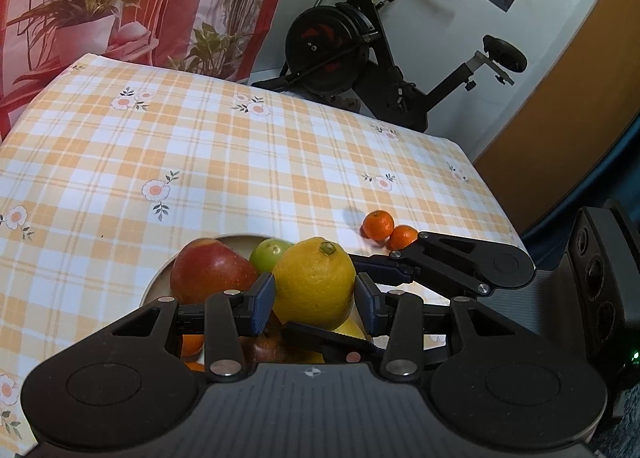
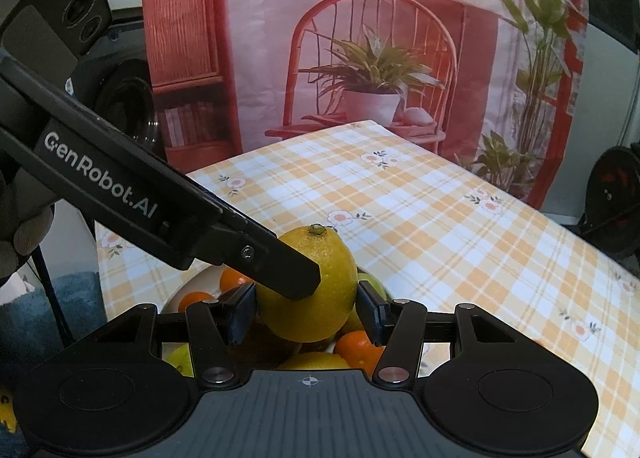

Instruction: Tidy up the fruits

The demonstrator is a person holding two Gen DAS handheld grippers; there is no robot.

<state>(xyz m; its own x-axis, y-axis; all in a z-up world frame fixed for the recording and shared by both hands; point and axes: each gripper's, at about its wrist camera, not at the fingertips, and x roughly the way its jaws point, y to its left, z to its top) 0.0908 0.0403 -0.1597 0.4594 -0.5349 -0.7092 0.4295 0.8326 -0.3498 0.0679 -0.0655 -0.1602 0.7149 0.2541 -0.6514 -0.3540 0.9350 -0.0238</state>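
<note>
Item: left gripper, angled down over the bowl on the checked table; its blue pads bracket the lemon, both touching its sides, pinching it above the piled fruit.

Item: right gripper, likewise angled down; its pads sit against the same lemon from the crossing direction, jaws partly spread, gripping.

Left view only: red apple, green fruit, two mandarins on the table beyond the bowl, exercise bike.

Right view only: a gloved hand at the left edge, oranges beneath the lemon.
</note>
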